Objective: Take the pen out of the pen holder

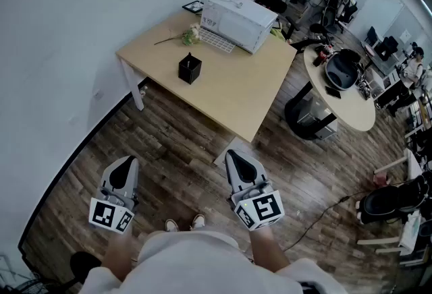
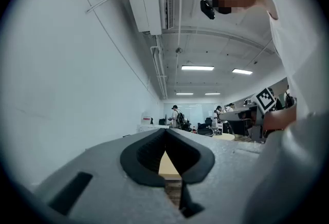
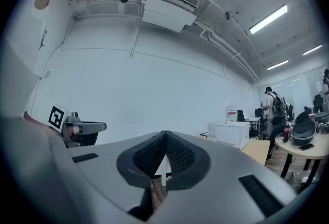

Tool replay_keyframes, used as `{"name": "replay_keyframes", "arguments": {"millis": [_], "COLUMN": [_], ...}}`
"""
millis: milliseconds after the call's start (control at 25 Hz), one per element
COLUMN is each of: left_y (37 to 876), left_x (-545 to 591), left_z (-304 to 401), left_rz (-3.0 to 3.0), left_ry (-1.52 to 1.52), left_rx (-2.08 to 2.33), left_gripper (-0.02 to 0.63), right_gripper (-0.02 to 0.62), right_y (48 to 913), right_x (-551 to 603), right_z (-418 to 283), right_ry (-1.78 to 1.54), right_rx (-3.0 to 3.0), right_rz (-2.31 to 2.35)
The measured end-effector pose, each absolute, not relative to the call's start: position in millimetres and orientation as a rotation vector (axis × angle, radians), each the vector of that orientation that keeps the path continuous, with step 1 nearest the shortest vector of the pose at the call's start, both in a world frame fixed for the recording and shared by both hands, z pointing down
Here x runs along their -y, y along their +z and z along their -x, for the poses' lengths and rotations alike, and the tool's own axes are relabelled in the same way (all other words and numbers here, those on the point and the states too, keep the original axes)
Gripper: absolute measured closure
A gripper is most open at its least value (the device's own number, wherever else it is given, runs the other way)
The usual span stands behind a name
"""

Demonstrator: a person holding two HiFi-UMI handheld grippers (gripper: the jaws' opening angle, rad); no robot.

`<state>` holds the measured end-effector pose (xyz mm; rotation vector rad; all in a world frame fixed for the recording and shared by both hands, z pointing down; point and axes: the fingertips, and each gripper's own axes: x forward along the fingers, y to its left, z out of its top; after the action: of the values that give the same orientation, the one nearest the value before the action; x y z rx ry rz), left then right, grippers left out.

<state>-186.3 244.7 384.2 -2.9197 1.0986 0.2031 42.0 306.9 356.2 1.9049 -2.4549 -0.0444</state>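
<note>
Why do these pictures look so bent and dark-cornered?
Head view: a fisheye lens bends the white wall and pale wooden table; evenly lit. Left gripper view: black rounded corners, bright ceiling strip lights. Right gripper view: same vignette; the grey claw close up looks soft.

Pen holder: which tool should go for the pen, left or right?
Right, narrowly. In the head view the right tool sits nearer the table edge and pen holder than the left tool. Both are shut, empty and short of the table.
</note>
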Motion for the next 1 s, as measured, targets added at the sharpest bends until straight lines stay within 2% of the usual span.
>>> {"name": "replay_keyframes", "arguments": {"millis": [920,960,1000], "left_y": [388,386,384], "left_x": [-261,-260,-259], "left_z": [170,169,168], "left_rz": [2.908,2.904,2.901], "left_ry": [0.182,0.186,0.189], "left_rx": [-1.149,-1.145,-1.142], "left_gripper": [0.592,0.592,0.592], "right_gripper": [0.592,0.539,0.455], "right_y": [358,355,352], "right_x": [-317,-315,-313], "right_z": [-55,-57,-59], "right_ry": [0.015,0.014,0.006], "right_rx": [2.647,2.667,2.677], "right_rz": [-1.802,-1.793,-1.791]}}
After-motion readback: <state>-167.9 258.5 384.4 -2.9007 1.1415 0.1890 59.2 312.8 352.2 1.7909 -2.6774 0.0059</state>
